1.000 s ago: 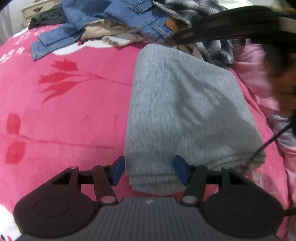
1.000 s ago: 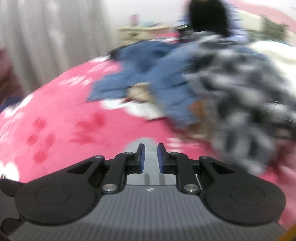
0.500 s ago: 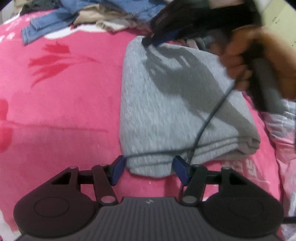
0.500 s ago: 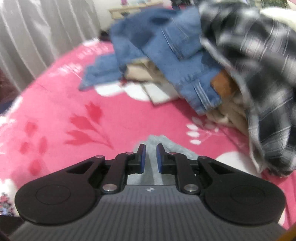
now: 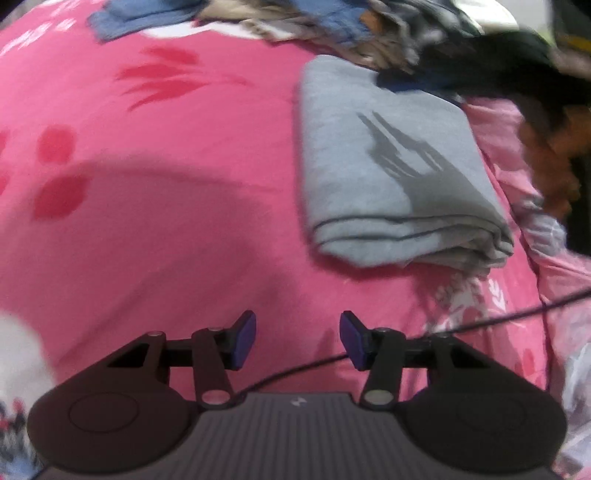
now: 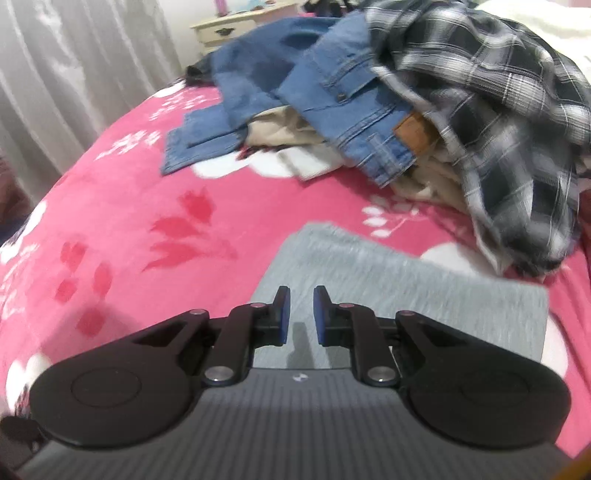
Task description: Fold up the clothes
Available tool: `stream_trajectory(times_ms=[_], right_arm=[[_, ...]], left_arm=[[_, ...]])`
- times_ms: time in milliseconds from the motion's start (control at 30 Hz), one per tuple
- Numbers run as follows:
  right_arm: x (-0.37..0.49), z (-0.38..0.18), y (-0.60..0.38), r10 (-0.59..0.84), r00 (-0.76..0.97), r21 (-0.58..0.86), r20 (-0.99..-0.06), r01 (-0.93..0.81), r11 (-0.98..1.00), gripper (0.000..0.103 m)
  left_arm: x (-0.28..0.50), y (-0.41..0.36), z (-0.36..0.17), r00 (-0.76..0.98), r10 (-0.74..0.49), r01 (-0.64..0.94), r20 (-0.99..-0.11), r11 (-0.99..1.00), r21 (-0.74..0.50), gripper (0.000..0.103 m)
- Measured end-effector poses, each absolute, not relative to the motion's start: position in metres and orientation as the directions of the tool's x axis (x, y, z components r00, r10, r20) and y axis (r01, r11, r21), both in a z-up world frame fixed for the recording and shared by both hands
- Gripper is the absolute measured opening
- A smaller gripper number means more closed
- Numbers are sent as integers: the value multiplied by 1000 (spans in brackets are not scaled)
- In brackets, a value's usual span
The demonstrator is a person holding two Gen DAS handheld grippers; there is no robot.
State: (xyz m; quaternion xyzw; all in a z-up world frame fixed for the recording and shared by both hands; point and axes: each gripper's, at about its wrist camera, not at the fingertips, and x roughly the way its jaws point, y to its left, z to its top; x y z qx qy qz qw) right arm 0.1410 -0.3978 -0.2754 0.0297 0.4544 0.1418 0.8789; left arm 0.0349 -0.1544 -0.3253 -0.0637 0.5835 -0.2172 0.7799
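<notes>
A folded grey garment (image 5: 388,177) lies on the pink floral bedspread (image 5: 166,206), right of centre in the left wrist view. My left gripper (image 5: 297,339) is open and empty, hovering over bare bedspread just short of the garment's near edge. In the right wrist view the same grey garment (image 6: 424,288) lies under and ahead of my right gripper (image 6: 301,314), whose jaws stand nearly closed with a narrow gap and nothing between them. The right gripper and the hand holding it show as a dark blur at the top right of the left wrist view (image 5: 491,59).
A pile of unfolded clothes sits at the far side: blue jeans (image 6: 332,92), a black-and-white plaid shirt (image 6: 491,96) and beige garments (image 6: 291,129). A cream nightstand (image 6: 236,26) and grey curtains (image 6: 74,66) stand beyond the bed. A black cable (image 5: 480,321) crosses near the left gripper.
My left gripper has pulled back from the grey garment's near edge, which now lies well ahead of the fingers. My right gripper has dropped closer over the garment's far end.
</notes>
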Motion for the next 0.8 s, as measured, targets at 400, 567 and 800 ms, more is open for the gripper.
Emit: stream_trajectory(times_ms=[400,567,800], right_arm=[[71,-300,-369,261,451,117,-854,-322,939,14],[58,-297,-395,161,509,80,-846,-177,981,14],[34,-307,-435,38,555,58,-831,18,998,14]], left_arm=[[82,-102,-300,294,-434,133,-852,901,-413,51],[102,-124,-300,299,-485,187,-822,874,-448,51],[111,-186,-325,242,-526,302,-815,839,-452,49]])
